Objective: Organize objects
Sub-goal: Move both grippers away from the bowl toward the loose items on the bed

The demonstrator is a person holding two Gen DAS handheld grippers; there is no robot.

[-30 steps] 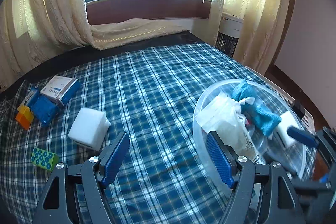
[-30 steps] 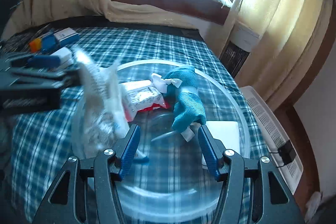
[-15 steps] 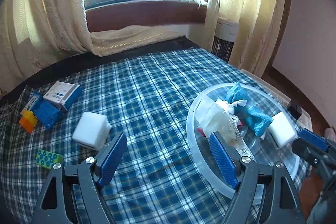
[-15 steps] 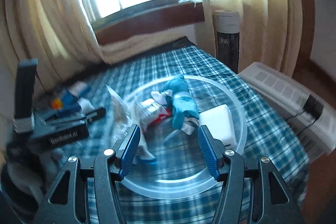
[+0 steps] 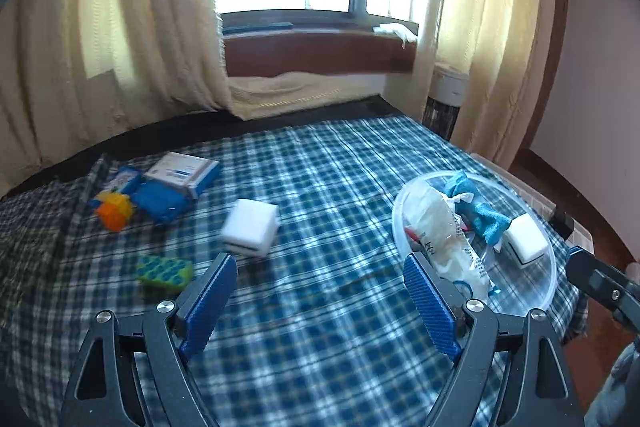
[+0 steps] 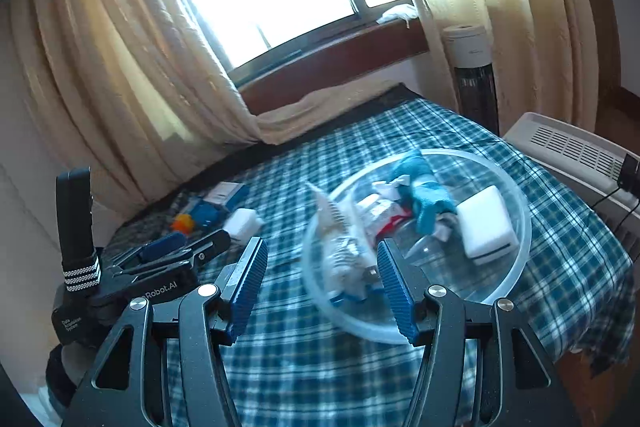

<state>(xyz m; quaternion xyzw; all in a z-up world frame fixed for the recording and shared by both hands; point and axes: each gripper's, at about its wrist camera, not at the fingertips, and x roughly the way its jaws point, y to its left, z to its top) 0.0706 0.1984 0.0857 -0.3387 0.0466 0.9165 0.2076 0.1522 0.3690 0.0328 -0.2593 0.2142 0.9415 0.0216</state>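
Bowl [image 5: 474, 183] of clear plastic sits at about three o'clock on the plaid bed [image 5: 328, 187] in the left wrist view, already carrying a crinkled plastic bag [image 5: 444, 227], a teal cloth [image 5: 480, 211] and a white block [image 5: 526, 243]. Loose items lie from nine to eleven o'clock: a white foam cube [image 5: 251, 229], a green studded brick [image 5: 164, 269], an orange toy [image 5: 114, 211], a blue pouch [image 5: 160, 203] and a small box [image 5: 182, 173]. The left gripper [image 5: 320, 303] is spread wide and carries nothing; the right gripper [image 6: 320, 283] is likewise spread and empty, hovering at the bowl's near rim. The cube looks the likely next pick: light and squashy, best taken across two flat opposite faces with gentle pressure. The brick seems stiff and slick, so its long sides suit a firmer pinch.
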